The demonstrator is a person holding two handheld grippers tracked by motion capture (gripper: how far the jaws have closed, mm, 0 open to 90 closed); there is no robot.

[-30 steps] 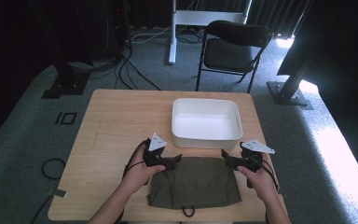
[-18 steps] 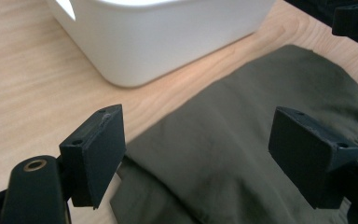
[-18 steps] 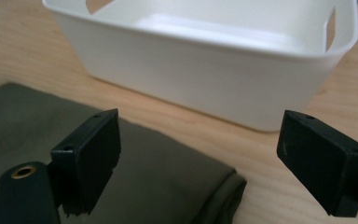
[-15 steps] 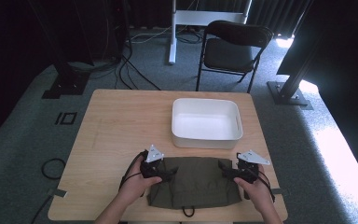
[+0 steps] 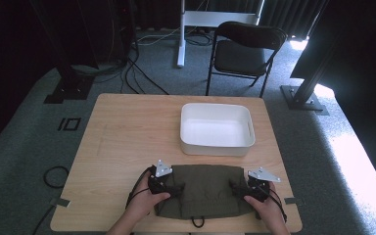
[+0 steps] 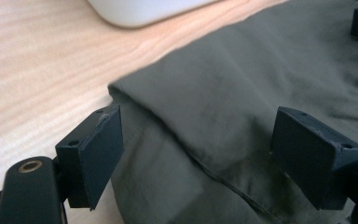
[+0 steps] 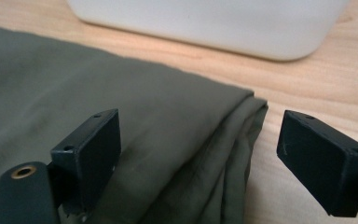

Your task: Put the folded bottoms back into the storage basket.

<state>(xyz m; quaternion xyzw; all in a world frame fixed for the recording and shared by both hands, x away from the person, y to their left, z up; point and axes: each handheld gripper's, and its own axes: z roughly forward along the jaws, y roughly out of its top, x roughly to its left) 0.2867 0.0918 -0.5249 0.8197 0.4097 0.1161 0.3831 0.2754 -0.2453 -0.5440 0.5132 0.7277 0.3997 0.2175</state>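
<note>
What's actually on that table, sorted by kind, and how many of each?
Folded olive-green cloth: 1
White tub: 1
Hand-held grippers, left gripper and right gripper: 2
Total: 4

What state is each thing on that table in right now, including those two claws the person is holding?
Green cloth: folded, lying flat at the table's near edge.
White tub: upright, empty, beyond the cloth.
Left claw: open, jaws astride the cloth's left corner.
Right claw: open, jaws astride the cloth's right corner.
Folding chair: unfolded, nobody on it.
</note>
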